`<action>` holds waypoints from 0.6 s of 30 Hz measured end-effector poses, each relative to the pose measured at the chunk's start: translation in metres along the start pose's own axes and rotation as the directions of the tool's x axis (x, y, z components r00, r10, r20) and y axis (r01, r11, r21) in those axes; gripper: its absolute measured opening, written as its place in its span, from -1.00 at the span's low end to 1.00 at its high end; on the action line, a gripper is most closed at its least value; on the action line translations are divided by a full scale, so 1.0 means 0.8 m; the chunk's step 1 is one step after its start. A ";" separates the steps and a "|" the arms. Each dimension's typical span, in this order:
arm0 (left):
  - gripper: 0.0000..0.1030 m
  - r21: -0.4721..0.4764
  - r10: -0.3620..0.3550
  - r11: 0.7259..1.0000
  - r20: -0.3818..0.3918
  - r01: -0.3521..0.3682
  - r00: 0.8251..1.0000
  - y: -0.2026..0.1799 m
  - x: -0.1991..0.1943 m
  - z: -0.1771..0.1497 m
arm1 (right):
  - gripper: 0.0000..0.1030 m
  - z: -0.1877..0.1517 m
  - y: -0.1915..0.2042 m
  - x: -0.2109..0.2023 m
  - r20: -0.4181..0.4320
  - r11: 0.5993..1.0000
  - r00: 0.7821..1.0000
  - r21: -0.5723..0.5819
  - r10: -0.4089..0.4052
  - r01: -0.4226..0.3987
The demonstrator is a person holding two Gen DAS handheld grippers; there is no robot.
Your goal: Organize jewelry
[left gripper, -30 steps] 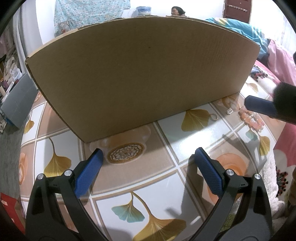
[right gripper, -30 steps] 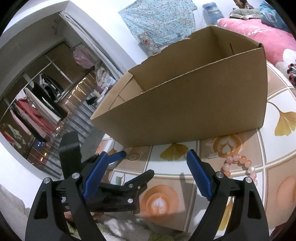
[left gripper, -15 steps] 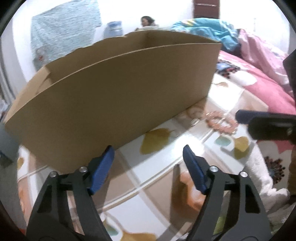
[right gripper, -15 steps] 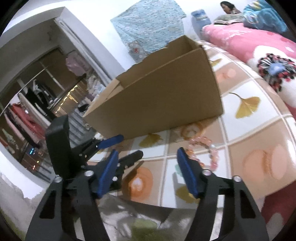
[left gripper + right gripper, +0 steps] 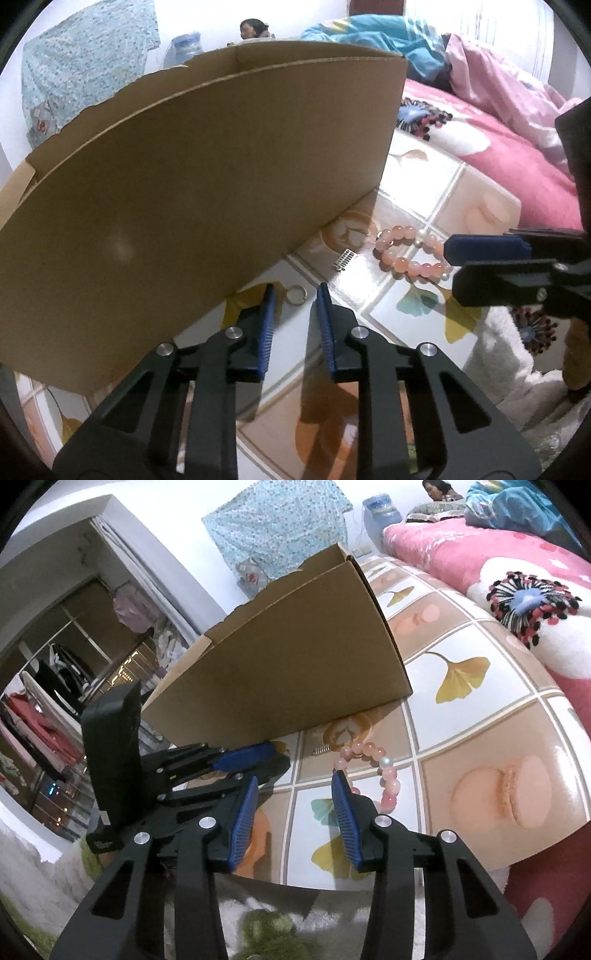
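The left gripper [image 5: 293, 295], its jaws just narrowed to a slim gap with nothing between them, points at a small metal ring [image 5: 295, 295] lying on the worktop [image 5: 406, 306] just past its tips. The right gripper [image 5: 295, 786] has also been closing, half-spread and empty, with the pink bead bracelet [image 5: 373, 768] just ahead and right of its right fingertip. Behind both stands the cardboard box [image 5: 184, 184], with a small spring [image 5: 345, 259] near its foot.

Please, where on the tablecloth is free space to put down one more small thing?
Free: the tiles right of the pink bead bracelet, toward the pink blanket, past the cardboard box corner. Crowded: the strip along the box front, with the bracelet, small spring, ring and both grippers.
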State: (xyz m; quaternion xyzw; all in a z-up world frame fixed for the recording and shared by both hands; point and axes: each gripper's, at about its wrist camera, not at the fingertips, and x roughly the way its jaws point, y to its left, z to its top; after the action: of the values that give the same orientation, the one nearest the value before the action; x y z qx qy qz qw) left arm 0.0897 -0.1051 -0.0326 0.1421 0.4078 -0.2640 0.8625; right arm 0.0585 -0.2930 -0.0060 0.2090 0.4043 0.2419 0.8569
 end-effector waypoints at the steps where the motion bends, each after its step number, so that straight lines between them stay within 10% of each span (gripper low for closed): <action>1: -0.61 0.011 0.004 1.000 -0.004 -0.004 1.000 -0.001 0.003 0.003 | -0.21 0.000 -0.001 0.001 -0.001 1.000 1.000 0.002 0.002 -0.002; 18: -0.82 0.049 0.022 0.999 -0.017 -0.021 1.000 -0.006 -0.001 0.004 | -0.21 0.003 -0.007 -0.007 0.022 1.000 1.000 -0.008 -0.004 0.004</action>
State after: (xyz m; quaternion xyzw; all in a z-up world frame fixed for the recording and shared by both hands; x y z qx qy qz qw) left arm 0.0886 -0.1101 -0.0296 0.1698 0.4073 -0.2634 0.8579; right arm 0.0591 -0.3007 -0.0041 0.2073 0.3943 0.2394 0.8627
